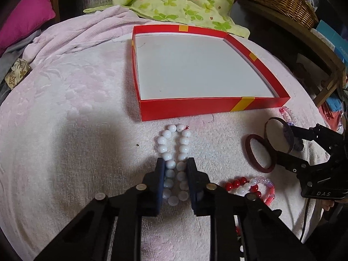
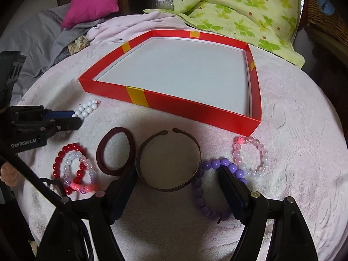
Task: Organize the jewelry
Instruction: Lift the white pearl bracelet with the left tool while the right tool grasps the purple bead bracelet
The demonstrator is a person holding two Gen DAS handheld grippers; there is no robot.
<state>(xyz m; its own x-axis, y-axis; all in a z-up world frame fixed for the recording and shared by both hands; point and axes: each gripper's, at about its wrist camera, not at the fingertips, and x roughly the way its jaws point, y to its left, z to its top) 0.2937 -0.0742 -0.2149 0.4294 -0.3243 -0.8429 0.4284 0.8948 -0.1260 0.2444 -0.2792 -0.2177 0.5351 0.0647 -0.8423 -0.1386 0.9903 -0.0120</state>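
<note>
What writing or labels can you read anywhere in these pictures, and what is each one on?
"DAS": body of the right gripper, left wrist view.
"GenRobot.AI": body of the left gripper, right wrist view.
Blue box at far right: white lettering, too blurred to read.

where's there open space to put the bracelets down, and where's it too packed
The red box has a bare white floor, walled all round. The towel left of the white bead bracelet and the box is also bare. Crowded: the strip before the box's near wall, where the maroon band, open bangle, purple beads and both claws sit.
</note>
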